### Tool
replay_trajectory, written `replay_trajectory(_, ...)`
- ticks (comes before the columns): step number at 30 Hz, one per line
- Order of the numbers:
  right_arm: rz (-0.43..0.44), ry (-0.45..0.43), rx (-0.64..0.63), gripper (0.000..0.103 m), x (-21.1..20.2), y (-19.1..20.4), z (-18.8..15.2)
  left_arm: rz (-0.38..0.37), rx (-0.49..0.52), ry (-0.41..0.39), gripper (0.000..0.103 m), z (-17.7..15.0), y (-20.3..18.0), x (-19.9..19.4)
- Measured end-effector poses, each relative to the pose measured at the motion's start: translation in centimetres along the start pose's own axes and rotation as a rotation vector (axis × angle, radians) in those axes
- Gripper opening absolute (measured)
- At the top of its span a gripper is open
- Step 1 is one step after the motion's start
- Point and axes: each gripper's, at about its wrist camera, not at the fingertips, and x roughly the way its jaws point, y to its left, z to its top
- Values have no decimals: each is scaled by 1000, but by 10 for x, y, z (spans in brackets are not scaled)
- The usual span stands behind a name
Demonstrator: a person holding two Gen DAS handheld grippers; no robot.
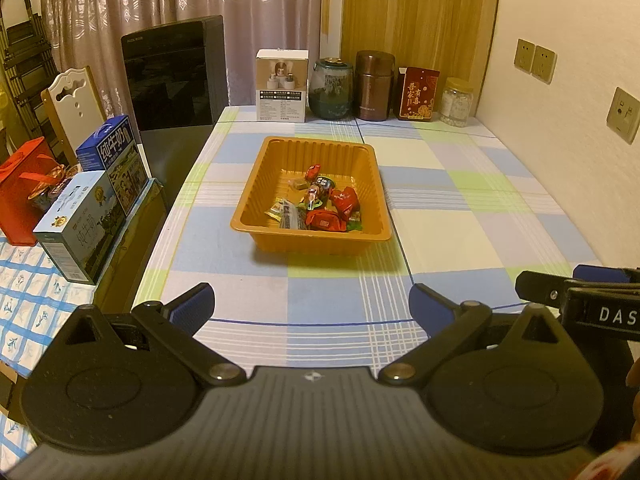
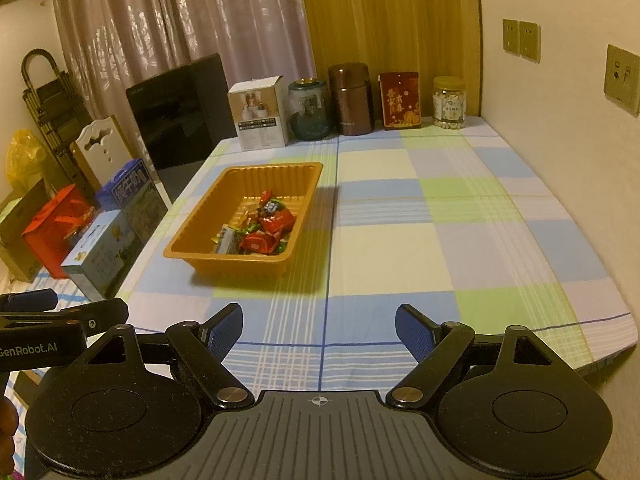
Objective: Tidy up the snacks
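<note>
Holding both tongs low over the checked blue, green and white tablecloth (image 1: 460, 200), I have my left gripper (image 1: 312, 308) with its blue-padded fingers spread wide and nothing between them, only bare cloth showing in the gap. My right gripper (image 2: 319, 330) stands much the same, its jaws well apart and empty. Ahead of the left tongs, a little beyond the fingertips and roughly centred, sits the orange ribbed plastic tray (image 1: 256, 184); from the right tongs it lies ahead and off to the left (image 2: 196, 224). Inside it, heaped toward the near right corner, are the wrapped snacks in red, green and silver packets (image 1: 324, 206), all within the tray walls. Neither pair of tongs touches the tray. Far beyond it, along the back edge of the table, stand a white printed carton (image 1: 282, 86), a dark green glass jar (image 1: 333, 90), a brown metal flask (image 1: 374, 86), a red card box (image 1: 418, 94) and a clear jar of pale pellets (image 1: 457, 102).
</note>
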Motion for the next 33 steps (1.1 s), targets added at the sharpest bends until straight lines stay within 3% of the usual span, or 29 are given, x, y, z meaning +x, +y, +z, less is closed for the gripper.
replay_trajectory(33,1,3,7,83,4,-2,-5,-7,1,4,103,0,-4,7)
